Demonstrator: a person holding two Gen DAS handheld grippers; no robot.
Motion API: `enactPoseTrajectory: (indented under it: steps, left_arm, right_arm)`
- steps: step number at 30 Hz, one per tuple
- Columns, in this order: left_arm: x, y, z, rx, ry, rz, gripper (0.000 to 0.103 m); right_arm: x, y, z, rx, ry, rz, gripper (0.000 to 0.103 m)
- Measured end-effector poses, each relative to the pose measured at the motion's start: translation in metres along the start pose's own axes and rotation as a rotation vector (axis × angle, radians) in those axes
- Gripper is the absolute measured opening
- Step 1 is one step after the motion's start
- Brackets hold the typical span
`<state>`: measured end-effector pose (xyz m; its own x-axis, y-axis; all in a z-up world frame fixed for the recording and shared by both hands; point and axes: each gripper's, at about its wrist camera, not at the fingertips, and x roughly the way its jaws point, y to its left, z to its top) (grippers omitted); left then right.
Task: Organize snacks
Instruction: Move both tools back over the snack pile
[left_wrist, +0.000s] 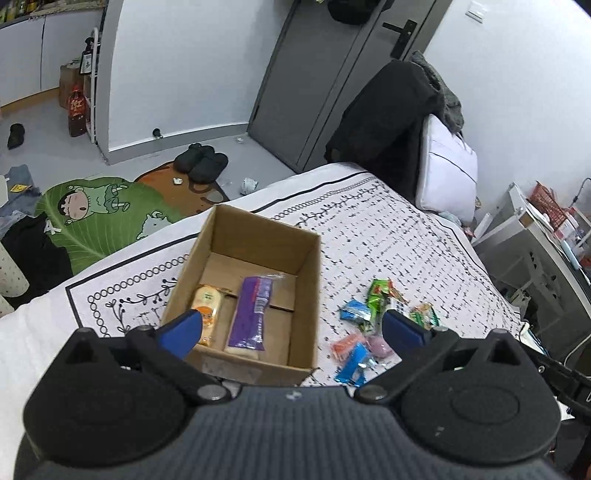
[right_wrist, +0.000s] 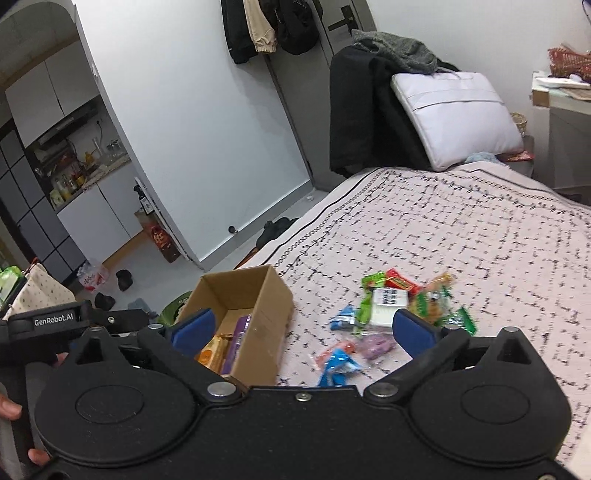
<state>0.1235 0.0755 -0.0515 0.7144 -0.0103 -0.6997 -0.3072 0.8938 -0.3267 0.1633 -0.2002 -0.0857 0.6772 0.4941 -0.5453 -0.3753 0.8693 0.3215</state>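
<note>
Both grippers hung above the near edge of the bed (left_wrist: 424, 229), pointing down and forward. Left gripper (left_wrist: 291, 328): fingers wide apart, nothing between them. Right gripper (right_wrist: 303, 328): the same, fingers spread, empty. I judged both to be free for the next pick.

The box (left_wrist: 255, 229) sat on the bed near its left edge, top open toward me, so drops from above would go straight in. Two items already lay flat on its floor, side by side: an orange pack (left_wrist: 208, 310) on the left and a purple pack (left_wrist: 249, 314) on the right, long sides parallel. That left bare floor at the far end.

The loose snacks (left_wrist: 373, 321) lay in a heap on the bed just right of the box, apart from its wall: green, blue, orange and pink wrappers, and a white pack (right_wrist: 386, 304) among them in the right view. Some overlap, so single picks from the heap's edge looked safest.

Task looked partly done; most snacks remained outside.
</note>
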Motion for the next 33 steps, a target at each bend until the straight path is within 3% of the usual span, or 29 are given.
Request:
enactPoseTrajectory:
  steps: [10,18,33]
  left_arm:
    - [-0.006,-0.030,-0.009,0.018,-0.021,-0.044,0.103]
    - [-0.003,-0.049,-0.019,0.053,-0.010,-0.026,0.103]
    - [0.029,-0.078,-0.032,0.093,0.024,-0.042,0.102]
  right_arm:
    - [-0.018,-0.021,-0.003,-0.041,-0.016,-0.084,0.103]
    - [-0.026,-0.041,-0.010,-0.047,-0.025,-0.101,0.103]
    - [0.002,-0.112,-0.015,0.200,0.112,-0.155,0.103]
